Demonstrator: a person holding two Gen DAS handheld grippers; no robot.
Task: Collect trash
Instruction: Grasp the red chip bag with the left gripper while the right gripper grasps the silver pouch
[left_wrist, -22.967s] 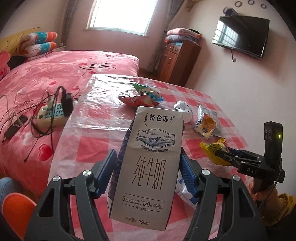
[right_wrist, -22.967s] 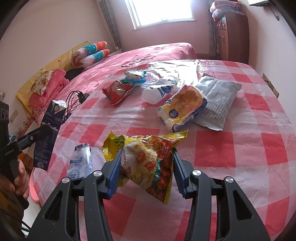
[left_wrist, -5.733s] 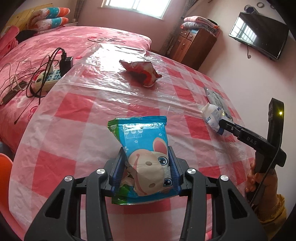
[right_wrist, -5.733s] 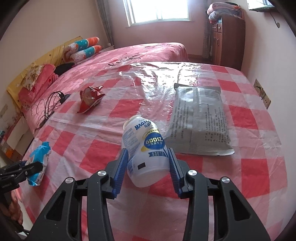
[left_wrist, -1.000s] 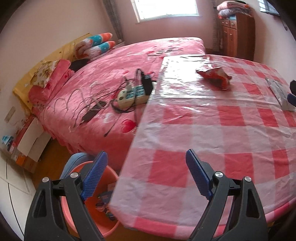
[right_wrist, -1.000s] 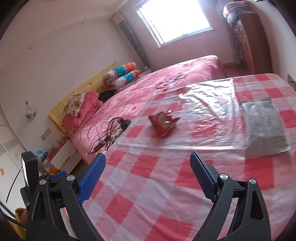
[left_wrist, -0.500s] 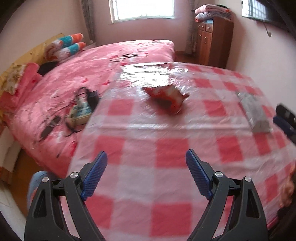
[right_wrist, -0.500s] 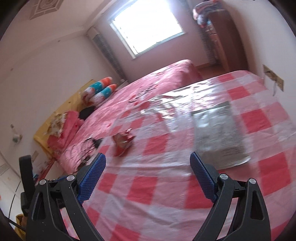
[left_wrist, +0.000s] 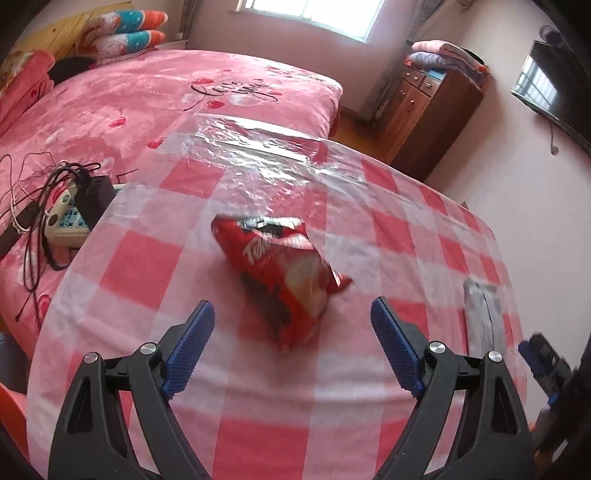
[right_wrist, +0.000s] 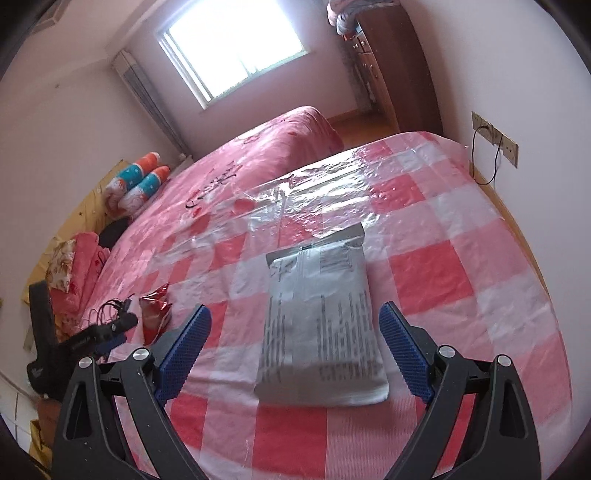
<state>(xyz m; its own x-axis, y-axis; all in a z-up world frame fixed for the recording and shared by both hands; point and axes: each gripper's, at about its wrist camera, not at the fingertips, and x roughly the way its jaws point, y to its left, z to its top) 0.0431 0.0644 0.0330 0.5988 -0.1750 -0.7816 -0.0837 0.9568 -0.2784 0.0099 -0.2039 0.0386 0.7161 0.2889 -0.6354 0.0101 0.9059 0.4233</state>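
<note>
We hold the left gripper (left_wrist: 291, 332) with its jaws wide apart and nothing between them — the red snack bag (left_wrist: 279, 278) lies just ahead on the checked tablecloth (left_wrist: 147, 266), long axis slanting from far left to near right. Our right gripper (right_wrist: 293, 343) also stands apart; the grey packet (right_wrist: 321, 321) lies lengthwise ahead, its near end between the blue pads (right_wrist: 184, 347), untouched.

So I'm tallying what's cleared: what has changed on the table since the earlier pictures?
The milk carton, yellow snack bag, blue packet and white bottle that the grippers held are gone from the table. Both grippers are now empty and open: the left gripper has swung in over the red bag, the right gripper over the grey packet. Those two packets lie where they were, as does the power strip on the bed.
</note>
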